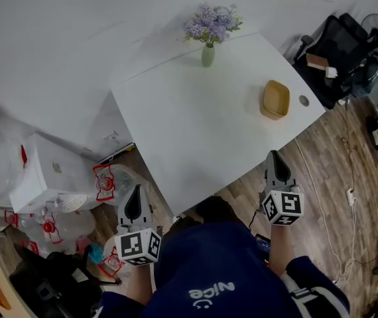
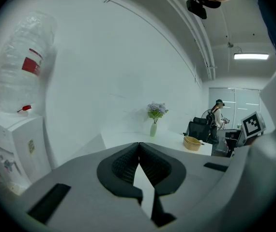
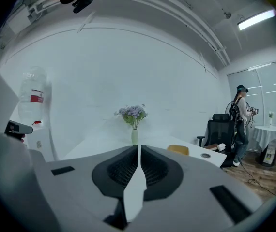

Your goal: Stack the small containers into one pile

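A pile of small yellow containers (image 1: 276, 99) rests near the right edge of the white table (image 1: 202, 138); it also shows as the yellow containers (image 2: 192, 142) in the left gripper view and the yellow containers (image 3: 178, 150) in the right gripper view. My left gripper (image 1: 134, 205) hangs below the table's near-left corner, shut and empty, its tips meeting (image 2: 139, 143). My right gripper (image 1: 277, 163) sits off the table's near-right edge, well short of the containers, shut with nothing between its jaws (image 3: 138, 146).
A green vase of purple flowers (image 1: 209, 35) stands at the table's far edge. A small round disc (image 1: 304, 101) lies right of the containers. A water dispenser (image 1: 50, 174) stands left, a black office chair (image 1: 338, 52) right, cables on the wooden floor. A person (image 3: 239, 124) stands far right.
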`<state>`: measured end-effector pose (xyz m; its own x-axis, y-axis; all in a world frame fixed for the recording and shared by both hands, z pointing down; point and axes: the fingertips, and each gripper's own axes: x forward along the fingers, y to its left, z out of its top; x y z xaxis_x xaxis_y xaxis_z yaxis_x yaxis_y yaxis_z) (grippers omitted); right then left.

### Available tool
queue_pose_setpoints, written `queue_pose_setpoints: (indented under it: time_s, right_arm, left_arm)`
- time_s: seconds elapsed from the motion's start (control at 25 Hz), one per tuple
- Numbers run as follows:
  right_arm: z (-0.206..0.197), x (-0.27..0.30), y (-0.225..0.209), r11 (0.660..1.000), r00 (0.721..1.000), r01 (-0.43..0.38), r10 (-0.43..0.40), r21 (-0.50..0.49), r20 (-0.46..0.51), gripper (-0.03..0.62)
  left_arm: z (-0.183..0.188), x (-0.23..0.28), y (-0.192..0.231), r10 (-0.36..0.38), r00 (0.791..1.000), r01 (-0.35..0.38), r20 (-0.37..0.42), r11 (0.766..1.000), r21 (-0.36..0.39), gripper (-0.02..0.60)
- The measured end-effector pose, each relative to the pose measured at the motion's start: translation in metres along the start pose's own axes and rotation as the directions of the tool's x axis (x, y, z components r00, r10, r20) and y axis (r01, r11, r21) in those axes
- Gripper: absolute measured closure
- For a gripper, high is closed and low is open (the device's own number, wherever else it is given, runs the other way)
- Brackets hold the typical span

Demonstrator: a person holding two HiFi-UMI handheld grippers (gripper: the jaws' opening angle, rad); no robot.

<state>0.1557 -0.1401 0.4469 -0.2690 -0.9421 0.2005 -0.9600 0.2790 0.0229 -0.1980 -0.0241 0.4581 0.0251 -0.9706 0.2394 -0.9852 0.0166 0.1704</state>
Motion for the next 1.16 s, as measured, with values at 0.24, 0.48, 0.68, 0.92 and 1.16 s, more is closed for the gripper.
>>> queue_pose_setpoints:
  time_s: [0.24,0.48,0.68,0.92,1.16]
  right_arm:
    - [-0.003,-0.001,0.004,1.0,1.0,-0.016,0.016,-0.018,-0.014,0.54]
    - [-0.004,-0.001,0.006,0.999,0.999,-0.026,0.025,-0.043,-0.032,0.54]
    - [-0.001,0.006,0.01,0.997,0.999,-0.041,0.039,-0.058,-0.033,0.542]
    - [-0.005,0.01,0.013,0.997,0.998,-0.05,0.047,-0.061,-0.051,0.542]
    - [-0.005,0.014,0.016,0.996,0.997,-0.054,0.05,-0.065,-0.062,0.542]
  left_arm:
    - [-0.001,-0.002,-0.004,-0.004,1.0,0.004,0.001,1.0,0.011,0.563]
    - [-0.003,0.0,-0.005,-0.011,1.0,0.011,-0.003,1.0,0.006,0.563]
    - [-0.001,0.004,-0.005,-0.019,1.0,0.019,0.0,1.0,0.018,0.563]
    - [-0.008,0.004,-0.001,-0.004,1.0,0.004,-0.022,1.0,0.01,0.563]
    - [-0.018,0.005,0.004,-0.004,0.999,0.004,-0.047,1.0,-0.001,0.563]
